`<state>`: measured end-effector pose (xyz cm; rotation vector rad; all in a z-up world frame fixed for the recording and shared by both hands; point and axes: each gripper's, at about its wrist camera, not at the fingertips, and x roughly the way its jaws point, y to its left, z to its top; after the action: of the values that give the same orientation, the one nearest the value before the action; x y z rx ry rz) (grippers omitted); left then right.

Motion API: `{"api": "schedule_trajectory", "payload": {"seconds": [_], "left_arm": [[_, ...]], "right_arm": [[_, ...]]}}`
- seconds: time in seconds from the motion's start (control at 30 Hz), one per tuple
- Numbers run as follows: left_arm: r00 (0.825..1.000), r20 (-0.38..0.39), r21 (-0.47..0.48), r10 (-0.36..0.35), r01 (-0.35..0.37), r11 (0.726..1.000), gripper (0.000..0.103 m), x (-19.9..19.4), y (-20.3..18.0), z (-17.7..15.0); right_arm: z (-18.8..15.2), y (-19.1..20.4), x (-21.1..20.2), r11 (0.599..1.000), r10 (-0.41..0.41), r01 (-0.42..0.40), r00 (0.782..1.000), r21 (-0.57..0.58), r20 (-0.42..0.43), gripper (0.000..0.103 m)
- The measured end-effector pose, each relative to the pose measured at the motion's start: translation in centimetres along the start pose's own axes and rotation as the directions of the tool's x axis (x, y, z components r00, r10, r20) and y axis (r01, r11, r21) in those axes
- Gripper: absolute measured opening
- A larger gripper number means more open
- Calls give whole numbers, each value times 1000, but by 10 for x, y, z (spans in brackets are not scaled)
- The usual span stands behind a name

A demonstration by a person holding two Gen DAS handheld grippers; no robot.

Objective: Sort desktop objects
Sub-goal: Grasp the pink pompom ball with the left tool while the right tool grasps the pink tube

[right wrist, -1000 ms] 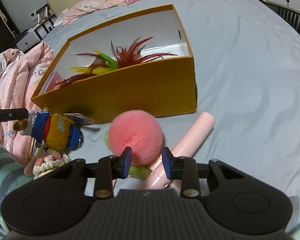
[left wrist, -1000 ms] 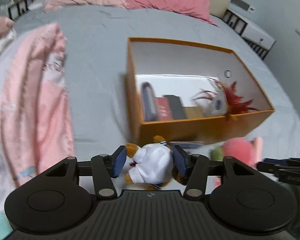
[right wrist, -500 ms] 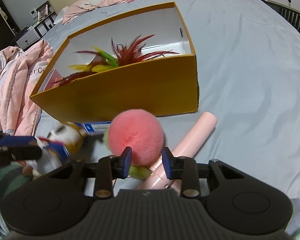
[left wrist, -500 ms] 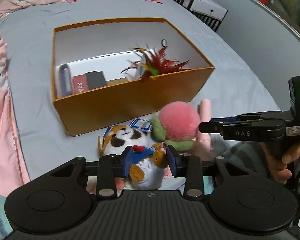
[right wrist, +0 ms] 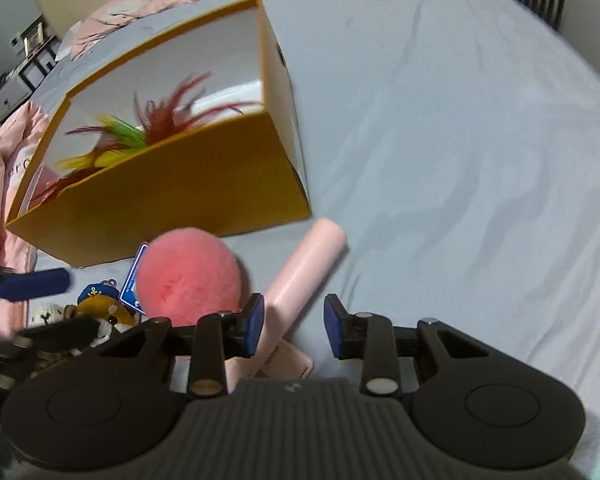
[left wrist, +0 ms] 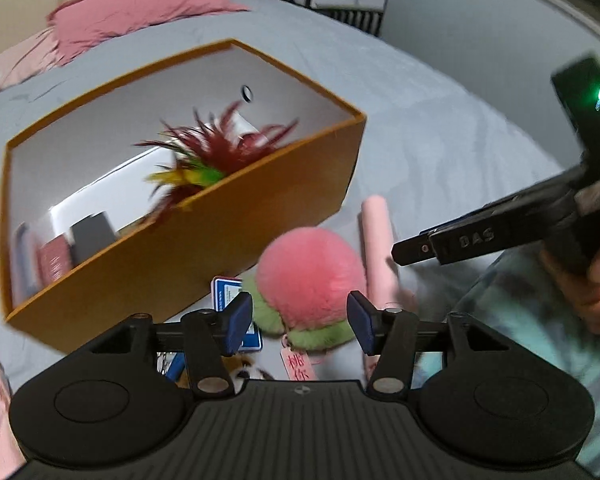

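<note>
1. At the far left we see an orange box (left wrist: 204,240) on the grey bed (right wrist: 460,120), with red and green feathers (left wrist: 216,152) and small books (left wrist: 56,264) inside.
2. Near the box lie a small plush doll (right wrist: 100,308) and a blue card (right wrist: 134,284).
3. Our left gripper (left wrist: 300,320) hovers over a pink peach plush (left wrist: 312,280), jaws released, gripping nothing.
4. A pale pink tube (right wrist: 304,272) lies just right of the peach.
5. Our right gripper (right wrist: 294,326) is over the tube's near end, jaws released.
</note>
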<state>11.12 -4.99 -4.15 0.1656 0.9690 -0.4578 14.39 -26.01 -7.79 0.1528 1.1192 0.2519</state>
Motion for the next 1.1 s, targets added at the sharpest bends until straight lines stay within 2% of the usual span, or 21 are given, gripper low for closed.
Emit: {"api": "schedule_trajectory", "payload": {"seconds": [0.07,0.23,0.57,0.7,0.83,1.0,1.1], "left_arm": [[1000,-3,23,6,-6,1000,61,12,-5,2],[999,-22,21,-35,35,999,62,35,-7,9],[994,-107,24,20,-18,1000,62,83,-6,13],[993,-114,-22,9,-11,1000,55,97,2,12],[995,-103,-45,-1,-4,999,49,96,7,12],[997,-72,-78,-1,-4,997,48,75,11,6],[999,-43,-116,-12,7,993,48,57,18,2]], "right_arm": [[1,-4,5,999,26,-25,999,24,-18,35],[5,-10,15,994,87,-85,996,67,-29,33],[7,-13,27,987,128,-122,990,108,-51,32],[9,-18,32,980,156,-147,986,135,-58,32],[11,-22,37,974,176,-163,982,158,-70,34],[8,-31,29,961,192,-178,980,210,-45,34],[1,-38,18,955,169,-153,985,255,-44,34]]}}
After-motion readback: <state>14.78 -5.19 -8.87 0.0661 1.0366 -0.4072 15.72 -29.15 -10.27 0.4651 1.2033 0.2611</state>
